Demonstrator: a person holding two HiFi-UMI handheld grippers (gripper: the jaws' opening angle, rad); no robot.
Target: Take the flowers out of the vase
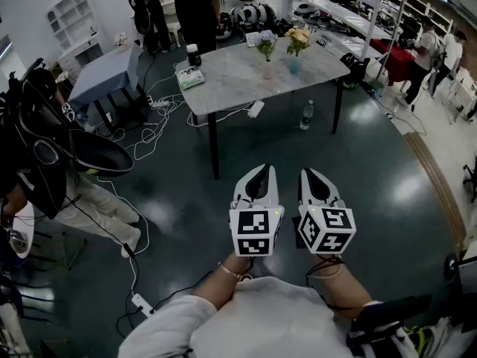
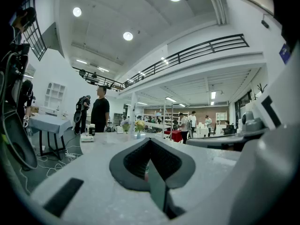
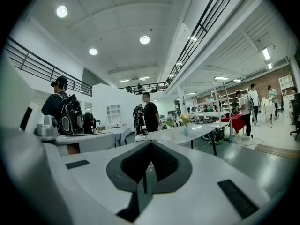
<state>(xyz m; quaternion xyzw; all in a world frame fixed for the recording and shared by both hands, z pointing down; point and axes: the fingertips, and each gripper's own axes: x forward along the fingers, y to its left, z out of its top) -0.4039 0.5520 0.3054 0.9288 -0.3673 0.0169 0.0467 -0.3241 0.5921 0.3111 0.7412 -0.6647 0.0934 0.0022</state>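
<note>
Far ahead on a grey marble-look table (image 1: 238, 80) stand two vases. A white vase (image 1: 267, 69) holds purple flowers (image 1: 266, 45); to its right a blue vase (image 1: 295, 66) holds yellow flowers (image 1: 298, 39). Both bunches are small in the left gripper view, purple flowers (image 2: 125, 124) and yellow flowers (image 2: 139, 124), and in the right gripper view, purple flowers (image 3: 170, 122) and yellow flowers (image 3: 185, 119). My left gripper (image 1: 260, 171) and right gripper (image 1: 314, 174) are side by side over the floor, well short of the table. Both are shut with nothing in them, as the left gripper (image 2: 150, 145) and right gripper (image 3: 150, 146) show up close.
On the table are a black cup (image 1: 193, 54) and a pale packet (image 1: 189, 77). A water bottle (image 1: 306, 115) and cables (image 1: 160, 121) lie on the floor near the table legs. A person in black (image 1: 195, 6) stands behind the table, and another person (image 1: 52, 162) sits at left.
</note>
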